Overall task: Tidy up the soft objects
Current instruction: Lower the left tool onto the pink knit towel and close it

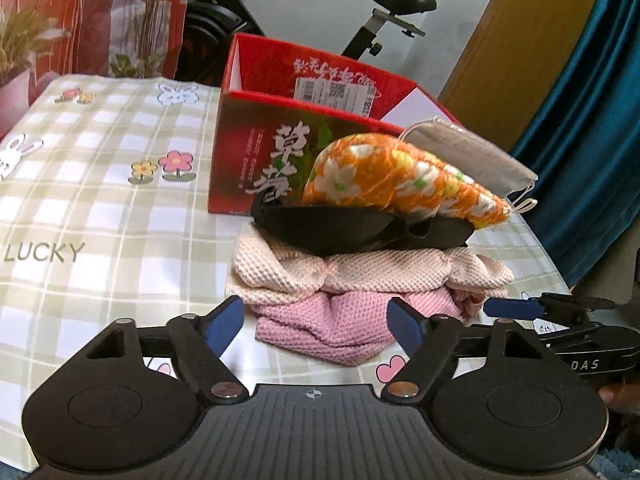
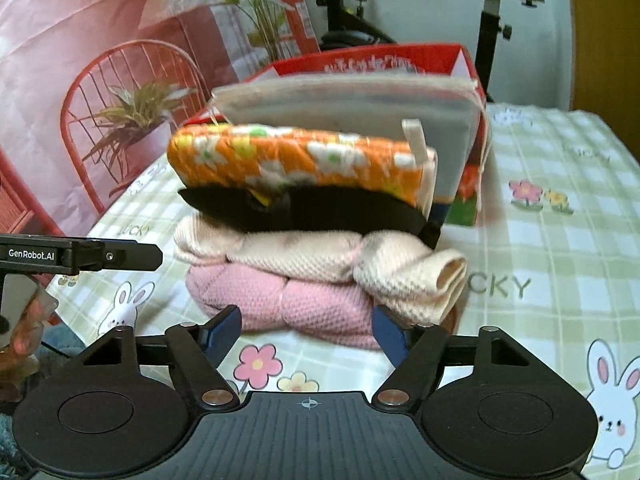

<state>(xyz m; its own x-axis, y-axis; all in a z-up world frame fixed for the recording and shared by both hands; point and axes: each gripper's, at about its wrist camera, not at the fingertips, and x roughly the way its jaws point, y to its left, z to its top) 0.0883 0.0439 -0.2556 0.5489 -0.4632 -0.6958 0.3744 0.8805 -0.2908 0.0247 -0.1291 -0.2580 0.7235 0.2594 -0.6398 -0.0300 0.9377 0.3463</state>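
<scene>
A stack of soft things lies on the checked tablecloth (image 1: 100, 208). From the bottom up it holds a pink knitted cloth (image 1: 340, 320), a cream knitted cloth (image 1: 360, 272), a black fabric piece (image 1: 340, 228), an orange flowered pad (image 1: 400, 176) and a grey face mask (image 1: 472, 152). My left gripper (image 1: 316, 322) is open, its blue pads on either side of the pink cloth's near end, with a gap at the left pad. From the other side, my right gripper (image 2: 308, 330) is open around the pink cloth (image 2: 304, 308), its pads close beside it.
An open red carton (image 1: 256, 152) stands right behind the stack. Beyond the table are an exercise bike (image 1: 384, 16), a red chair (image 2: 132, 100) with a potted plant, and a teal curtain (image 1: 592, 120). A hand (image 2: 24, 340) holds the other gripper at the table's edge.
</scene>
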